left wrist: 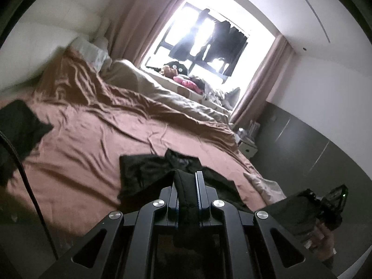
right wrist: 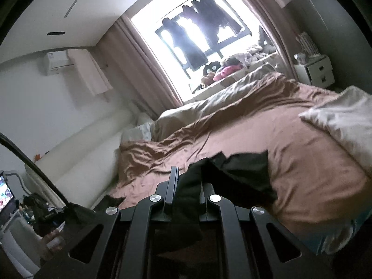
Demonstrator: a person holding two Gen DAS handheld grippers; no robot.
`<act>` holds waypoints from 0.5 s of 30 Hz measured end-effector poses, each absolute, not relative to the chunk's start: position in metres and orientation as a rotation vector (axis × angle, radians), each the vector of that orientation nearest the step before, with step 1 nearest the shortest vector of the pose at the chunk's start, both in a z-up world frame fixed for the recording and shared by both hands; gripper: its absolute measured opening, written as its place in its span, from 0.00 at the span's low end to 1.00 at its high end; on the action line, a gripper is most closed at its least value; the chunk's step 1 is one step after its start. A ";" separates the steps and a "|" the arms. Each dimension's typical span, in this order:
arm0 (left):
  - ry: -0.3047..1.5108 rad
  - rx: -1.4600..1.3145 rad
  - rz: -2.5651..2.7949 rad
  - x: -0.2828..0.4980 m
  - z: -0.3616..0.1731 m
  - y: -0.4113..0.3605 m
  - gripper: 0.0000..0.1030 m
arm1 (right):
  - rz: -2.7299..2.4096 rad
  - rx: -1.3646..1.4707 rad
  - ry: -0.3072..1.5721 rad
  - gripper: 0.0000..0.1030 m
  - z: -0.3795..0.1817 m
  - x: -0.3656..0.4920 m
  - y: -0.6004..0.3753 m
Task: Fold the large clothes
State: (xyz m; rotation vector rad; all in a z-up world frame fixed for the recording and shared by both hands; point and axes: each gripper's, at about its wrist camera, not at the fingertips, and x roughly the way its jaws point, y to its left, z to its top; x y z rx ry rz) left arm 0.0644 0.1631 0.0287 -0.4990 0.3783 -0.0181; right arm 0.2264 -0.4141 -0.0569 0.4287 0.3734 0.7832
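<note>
A black garment (left wrist: 148, 172) lies on the brown bed sheet (left wrist: 93, 139) near the bed's foot edge. My left gripper (left wrist: 188, 181) is shut on a thick edge of the black garment and holds it raised. My right gripper (right wrist: 186, 179) is shut on another part of the same black garment (right wrist: 246, 172), which trails onto the brown sheet (right wrist: 302, 162). The right gripper (left wrist: 330, 207) also shows at the lower right of the left wrist view, with black cloth hanging from it.
A second dark cloth (left wrist: 18, 125) lies at the bed's left edge. A rumpled beige duvet (left wrist: 162, 93) lies along the window side. A white pillow (right wrist: 344, 121) lies at the right. A white nightstand (right wrist: 313, 72) stands past the bed. A monitor (right wrist: 5, 195) stands at the left.
</note>
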 end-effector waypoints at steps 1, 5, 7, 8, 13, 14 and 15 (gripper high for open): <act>0.376 -0.495 -0.016 0.073 0.032 0.166 0.11 | 0.778 0.419 0.368 0.07 -0.056 0.232 -0.410; 0.373 -0.482 -0.008 0.111 0.044 0.179 0.11 | 0.758 0.399 0.370 0.07 -0.051 0.267 -0.387; 0.373 -0.469 -0.001 0.133 0.049 0.185 0.11 | 0.749 0.393 0.372 0.07 -0.045 0.288 -0.374; 0.375 -0.467 0.000 0.143 0.050 0.189 0.11 | 0.734 0.393 0.380 0.07 -0.044 0.296 -0.368; 0.397 -0.465 0.017 0.195 0.050 0.204 0.11 | 0.714 0.382 0.412 0.07 -0.036 0.335 -0.340; 0.404 -0.466 0.021 0.204 0.048 0.207 0.11 | 0.704 0.378 0.420 0.07 -0.036 0.344 -0.333; 0.411 -0.468 0.024 0.214 0.046 0.210 0.11 | 0.700 0.377 0.427 0.07 -0.031 0.349 -0.328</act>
